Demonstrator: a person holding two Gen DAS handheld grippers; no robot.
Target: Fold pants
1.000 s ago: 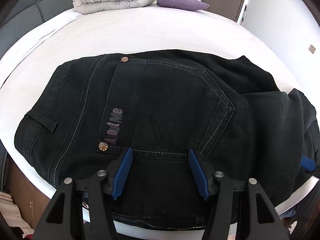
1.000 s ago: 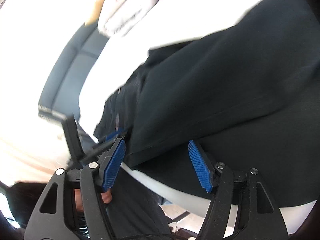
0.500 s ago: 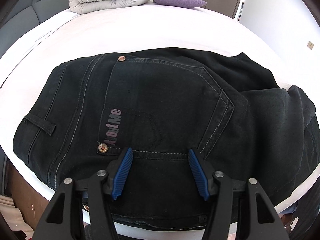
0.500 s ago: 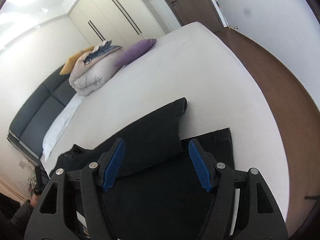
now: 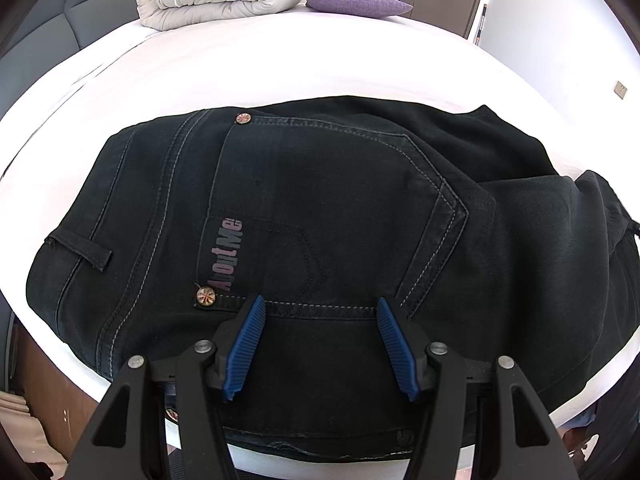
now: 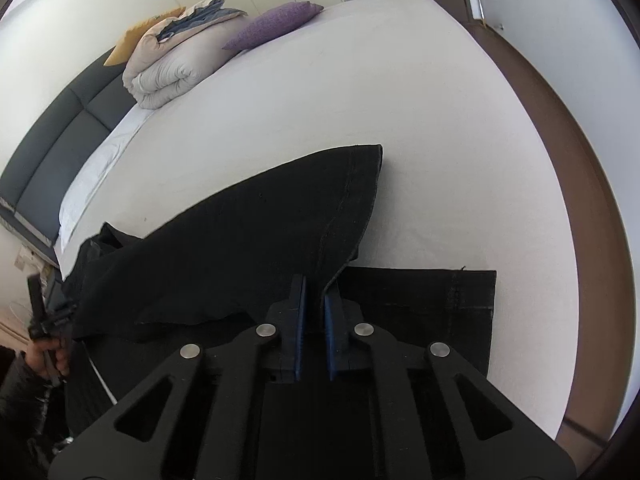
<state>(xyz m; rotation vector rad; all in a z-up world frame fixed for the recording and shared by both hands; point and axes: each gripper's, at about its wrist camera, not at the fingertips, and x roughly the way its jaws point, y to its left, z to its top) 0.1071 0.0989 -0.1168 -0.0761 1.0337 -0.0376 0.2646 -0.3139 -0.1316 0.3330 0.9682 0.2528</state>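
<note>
Risk: left gripper point(image 5: 320, 344) stands open over the waist end without pinning it, so a pull from the right may drag the whole garment; the right gripper's point(image 6: 314, 312) narrow pinch on the upper leg's edge may slip. Item: black denim pants point(image 5: 304, 216), grey-stitched pocket, legs crossed, near edge of white bed point(image 6: 360, 100).

My left gripper point(image 5: 320, 344) and right gripper point(image 6: 313, 328) match: black triangular cut-out frames, silver round screw heads, ribbed blue pads point(image 5: 246, 346). My left hand point(image 6: 48, 356) shows a dark sleeve.
</note>
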